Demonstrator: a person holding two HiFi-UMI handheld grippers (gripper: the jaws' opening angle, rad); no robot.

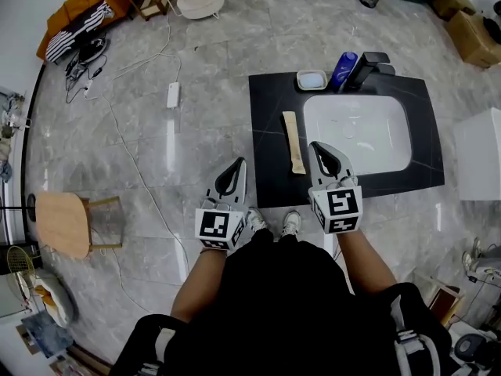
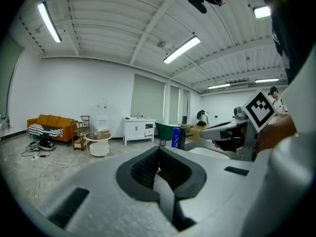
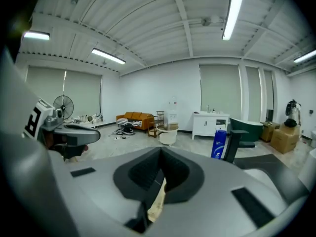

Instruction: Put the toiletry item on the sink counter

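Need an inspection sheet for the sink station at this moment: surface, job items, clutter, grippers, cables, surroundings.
Surface: black counter with white basin.
Job's things: beige toiletry item lies flat on the counter, left of the basin, touching neither gripper.
Clutter: blue bottle and soap dish by the faucet.
Grippers: left hand-held gripper shut, empty, over the floor; right hand-held gripper shut, empty, over the counter's front.
Cables: white cable and power strip on the floor.
Surroundings: orange sofa, cardboard boxes.

Head view steep above sink counter [image 1: 270,108]; gripper views level (sharing blue bottle [image 3: 218,143]).
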